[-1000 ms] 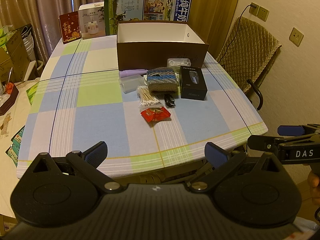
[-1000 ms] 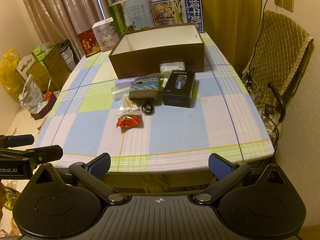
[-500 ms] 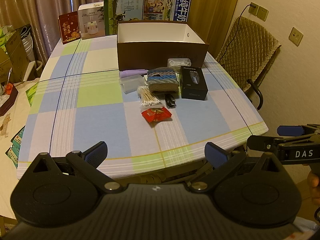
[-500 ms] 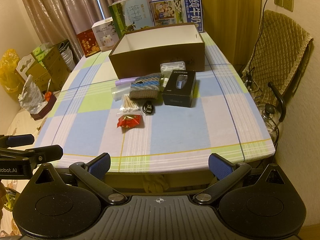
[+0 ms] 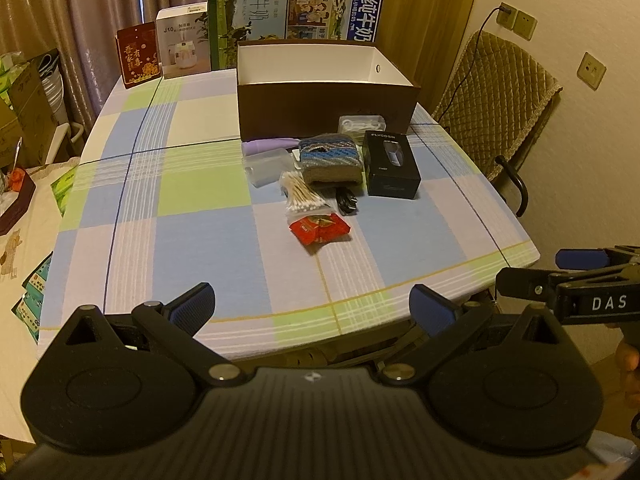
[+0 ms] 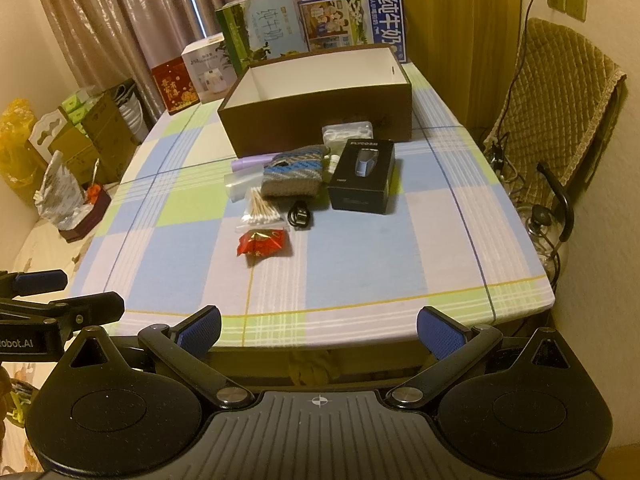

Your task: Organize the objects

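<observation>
From the left wrist, the left gripper (image 5: 310,304) is hovering off the table's (image 5: 200,240) near edge, fingers spread wide and gripping nothing. The clutter is lying mid-table: a red packet (image 5: 319,229) nearest, cotton swabs (image 5: 302,197), a pouch (image 5: 330,157) and a black box (image 5: 392,164), all in front of the open box (image 5: 324,94) toward the far edge.

From the right wrist, the right gripper (image 6: 318,330) is likewise waiting wide open and empty off the near edge. Nothing seems to be packed yet; sorting is only starting. The next move is probably calling for a reach to the red packet (image 6: 262,242), then a lift over the open box's (image 6: 320,120) front wall.
</observation>
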Tool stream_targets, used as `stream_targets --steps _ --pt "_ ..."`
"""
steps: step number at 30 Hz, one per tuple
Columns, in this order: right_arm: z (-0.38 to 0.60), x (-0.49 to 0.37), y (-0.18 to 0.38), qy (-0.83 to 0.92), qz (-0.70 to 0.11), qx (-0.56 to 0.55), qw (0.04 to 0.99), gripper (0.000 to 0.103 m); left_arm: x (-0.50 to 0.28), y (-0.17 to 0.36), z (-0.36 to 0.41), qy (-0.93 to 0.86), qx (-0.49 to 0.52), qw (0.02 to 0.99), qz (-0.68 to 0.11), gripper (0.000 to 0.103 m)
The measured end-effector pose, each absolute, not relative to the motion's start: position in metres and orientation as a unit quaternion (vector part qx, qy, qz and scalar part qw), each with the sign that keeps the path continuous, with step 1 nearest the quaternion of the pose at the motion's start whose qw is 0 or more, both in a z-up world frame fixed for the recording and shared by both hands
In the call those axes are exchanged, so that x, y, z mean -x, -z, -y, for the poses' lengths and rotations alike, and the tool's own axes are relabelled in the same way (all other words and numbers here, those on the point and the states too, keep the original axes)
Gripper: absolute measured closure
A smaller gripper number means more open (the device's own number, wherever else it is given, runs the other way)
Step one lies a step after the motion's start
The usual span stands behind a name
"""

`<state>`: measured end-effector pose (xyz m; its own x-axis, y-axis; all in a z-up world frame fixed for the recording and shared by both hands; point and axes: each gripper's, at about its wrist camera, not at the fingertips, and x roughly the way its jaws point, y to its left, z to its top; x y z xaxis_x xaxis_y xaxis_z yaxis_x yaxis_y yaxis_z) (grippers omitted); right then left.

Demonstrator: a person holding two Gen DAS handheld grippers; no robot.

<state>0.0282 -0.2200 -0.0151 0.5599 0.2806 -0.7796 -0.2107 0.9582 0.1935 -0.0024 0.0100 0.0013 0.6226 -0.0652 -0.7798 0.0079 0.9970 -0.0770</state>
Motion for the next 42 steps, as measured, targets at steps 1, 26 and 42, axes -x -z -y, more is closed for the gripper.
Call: stream_targets --steps 1,26,42 --pt "0.219 -0.028 0.015 -0.138 -0.448 -0.039 0.883 0.002 0.001 -0.001 -0.013 0.022 0.033 0.900 -0.434 0.001" --pt "0.216 -0.044 0.041 -0.107 -0.446 -0.058 0.887 0.002 -0.028 0.037 -0.022 0.071 0.015 0.900 -0.431 0.003" --pt "0.234 -0.130 0.067 -0.109 -0.474 -0.063 0.871 0.002 -0.124 0.094 -0.014 0.112 -0.013 0.891 -0.440 0.020"
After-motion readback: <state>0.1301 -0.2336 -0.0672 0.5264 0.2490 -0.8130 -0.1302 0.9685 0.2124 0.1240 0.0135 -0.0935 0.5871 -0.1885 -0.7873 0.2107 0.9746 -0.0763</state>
